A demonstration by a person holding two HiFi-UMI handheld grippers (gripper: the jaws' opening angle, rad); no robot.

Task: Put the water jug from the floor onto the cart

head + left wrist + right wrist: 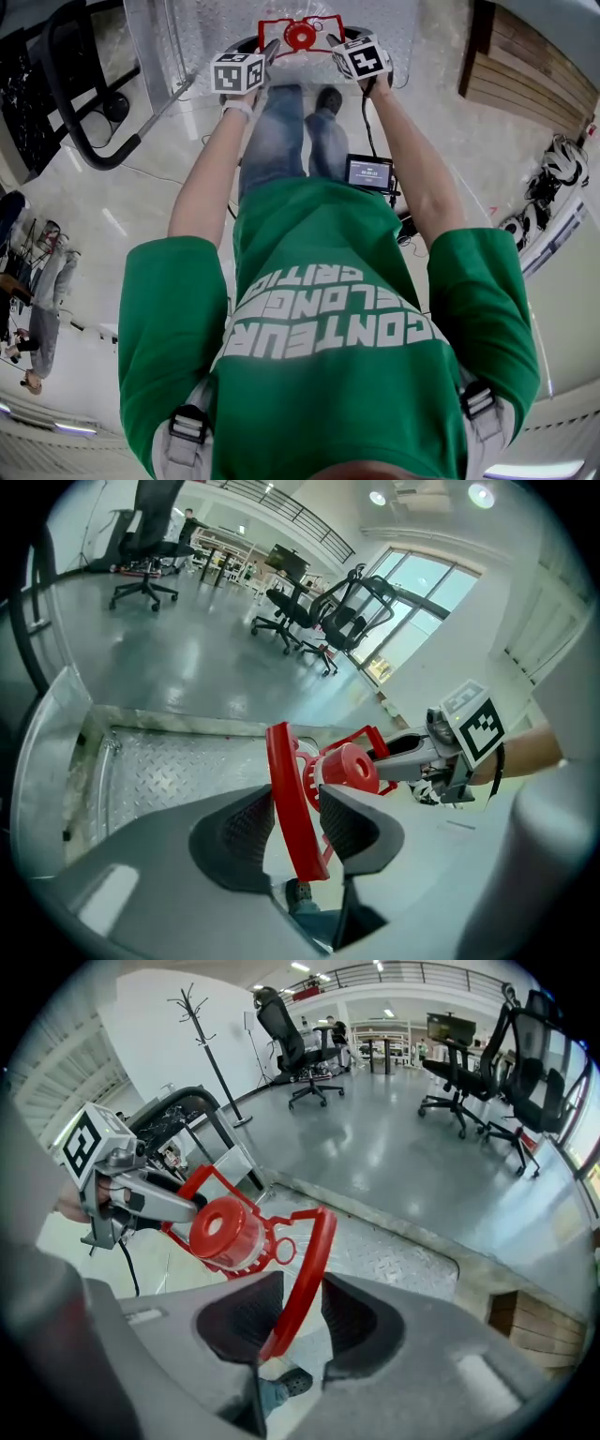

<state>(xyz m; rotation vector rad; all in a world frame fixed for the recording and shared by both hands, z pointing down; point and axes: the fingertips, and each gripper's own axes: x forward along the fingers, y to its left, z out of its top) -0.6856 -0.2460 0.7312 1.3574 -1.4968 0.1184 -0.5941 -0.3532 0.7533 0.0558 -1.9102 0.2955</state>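
While its jaws stand spread, the left gripper [295, 827] straddles one red handle loop [281, 761] of the water jug [300, 36] without pinching it. The right gripper [298, 1316] is spread the same way around the opposite loop [314, 1260], with its pads off the plastic. Between the two sits the jug's red cap [349, 769]. The jug is at 12 o'clock in the head view, over the cart's diamond-plate deck [159, 771] and apparently resting on it. The lift looks done, and what seems left is drawing both grippers clear. Both forearms reach forward and down, the left at 11 o'clock of the cap and the right at 1 o'clock, with the grippers angled down toward each other.
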